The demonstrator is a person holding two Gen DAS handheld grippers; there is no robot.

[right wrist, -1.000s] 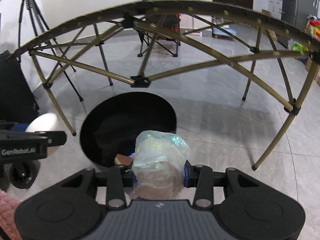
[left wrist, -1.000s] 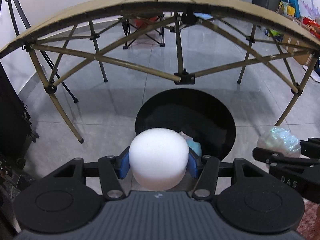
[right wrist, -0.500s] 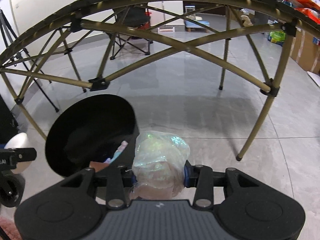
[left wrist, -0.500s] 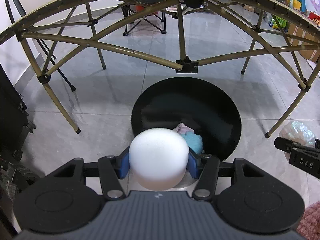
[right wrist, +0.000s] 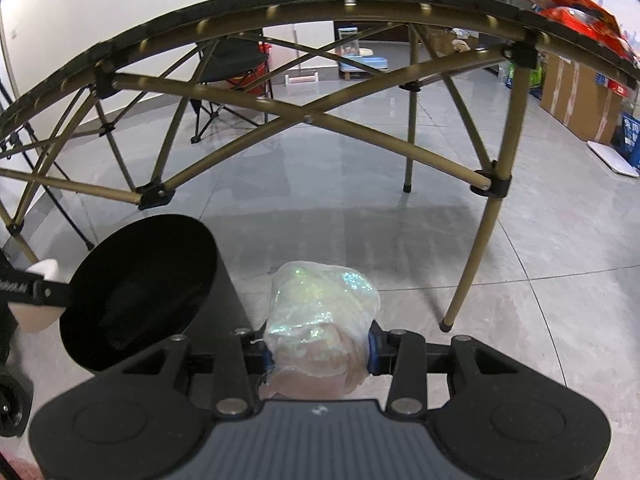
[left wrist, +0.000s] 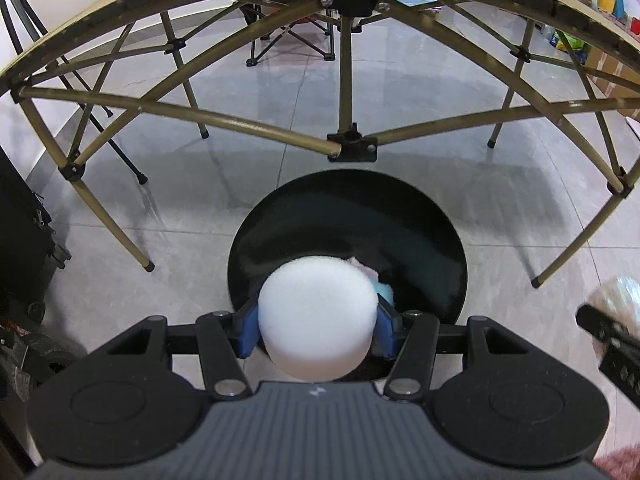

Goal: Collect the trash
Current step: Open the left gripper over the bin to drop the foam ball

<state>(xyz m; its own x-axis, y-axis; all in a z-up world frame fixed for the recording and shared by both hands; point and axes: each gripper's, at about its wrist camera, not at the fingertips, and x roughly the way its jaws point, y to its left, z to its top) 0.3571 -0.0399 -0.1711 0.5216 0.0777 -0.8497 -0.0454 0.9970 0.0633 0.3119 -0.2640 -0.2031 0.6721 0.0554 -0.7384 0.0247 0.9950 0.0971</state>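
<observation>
your left gripper is clenched on the white foam ball, which hangs over the near rim of the black bin; some pink and blue scraps already lie inside. let go here and the ball, round and springy by the look of it, could catch the near rim and roll off across the grey tiled floor, so you'd do well to carry it farther over the opening first. your right gripper is clamped around the crumpled iridescent plastic wrap, but it sits to the right of the bin, over bare floor. released there, the wrap would miss entirely. the folding table's frame crosses just beyond, and a hasty swing leftward may knock the left tool.
</observation>
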